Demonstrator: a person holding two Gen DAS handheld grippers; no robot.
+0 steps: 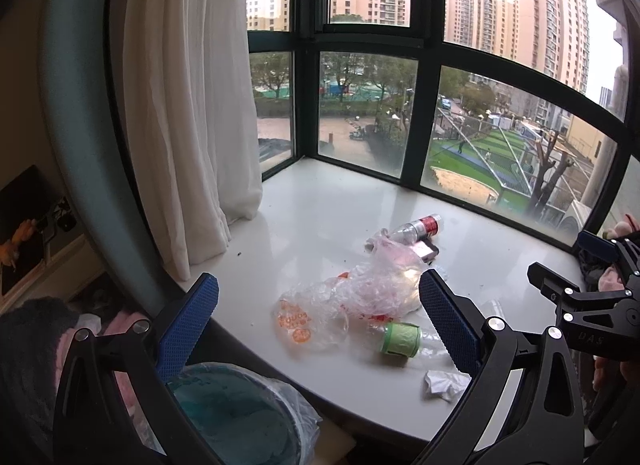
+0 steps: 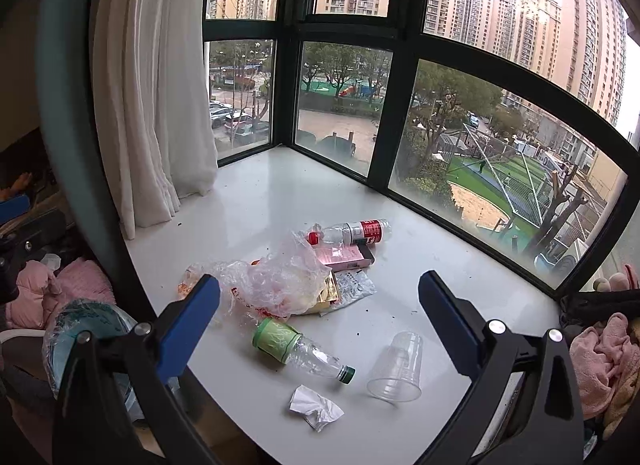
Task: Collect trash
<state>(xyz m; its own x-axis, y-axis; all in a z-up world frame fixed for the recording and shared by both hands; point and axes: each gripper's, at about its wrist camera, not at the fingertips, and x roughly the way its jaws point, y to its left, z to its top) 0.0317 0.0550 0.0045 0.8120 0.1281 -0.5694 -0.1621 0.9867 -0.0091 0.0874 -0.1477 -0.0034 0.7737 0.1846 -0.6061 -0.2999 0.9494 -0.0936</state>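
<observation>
Trash lies on a white windowsill (image 2: 280,193): a crumpled clear plastic bag (image 2: 280,285), a bottle with a red label (image 2: 352,231), a pink box (image 2: 346,257), a bottle with a green label (image 2: 296,347), a clear plastic cup (image 2: 396,369), a crumpled white paper (image 2: 314,407) and flat wrappers (image 2: 348,289). My left gripper (image 1: 318,317) is open and empty above the bag (image 1: 360,293) and green bottle (image 1: 400,339). My right gripper (image 2: 320,313) is open and empty above the pile; it also shows in the left wrist view (image 1: 560,261).
A bin lined with a plastic bag (image 1: 236,405) stands below the sill's front edge at the left; it also shows in the right wrist view (image 2: 88,329). A white curtain (image 2: 160,105) hangs at the left. Window panes close the back. Pink cloths (image 2: 604,361) lie at the right.
</observation>
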